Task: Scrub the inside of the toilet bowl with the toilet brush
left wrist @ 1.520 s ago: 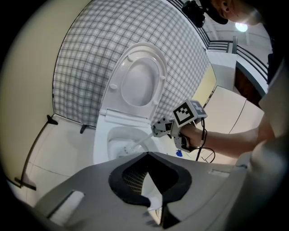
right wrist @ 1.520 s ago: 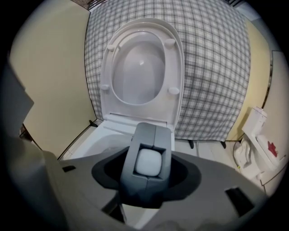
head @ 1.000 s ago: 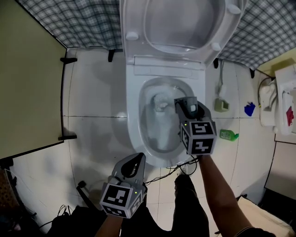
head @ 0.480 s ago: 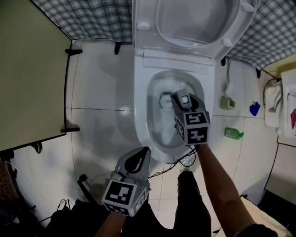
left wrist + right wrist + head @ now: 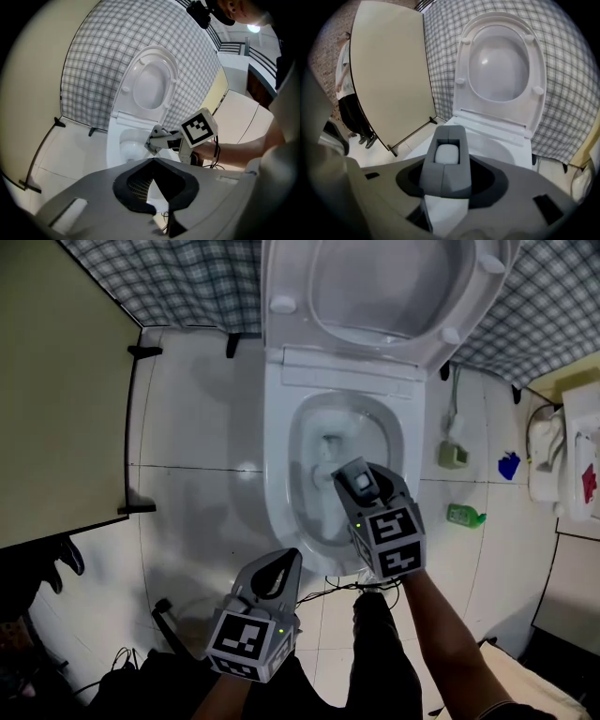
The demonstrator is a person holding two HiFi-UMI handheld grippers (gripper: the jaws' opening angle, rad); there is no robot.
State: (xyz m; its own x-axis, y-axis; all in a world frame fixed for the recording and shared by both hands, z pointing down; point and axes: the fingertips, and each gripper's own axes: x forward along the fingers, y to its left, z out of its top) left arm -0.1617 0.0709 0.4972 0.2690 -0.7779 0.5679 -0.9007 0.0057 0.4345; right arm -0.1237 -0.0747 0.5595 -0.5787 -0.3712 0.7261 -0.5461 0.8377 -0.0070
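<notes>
Right gripper (image 5: 359, 482) tilted over toilet bowl (image 5: 279, 460), fingers (image 5: 433, 180) clasping toilet brush (image 5: 447, 153), left gripper (image 5: 286, 559) closed, empty

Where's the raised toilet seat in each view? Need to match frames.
Head view: raised toilet seat at top centre, cut off by the top edge.
Left gripper view: seat upper centre, small, leaning to the right.
Right gripper view: seat upper right, large.
Shared landmark: the checked wall behind the seat, also seen in the left gripper view and right gripper view.
</notes>
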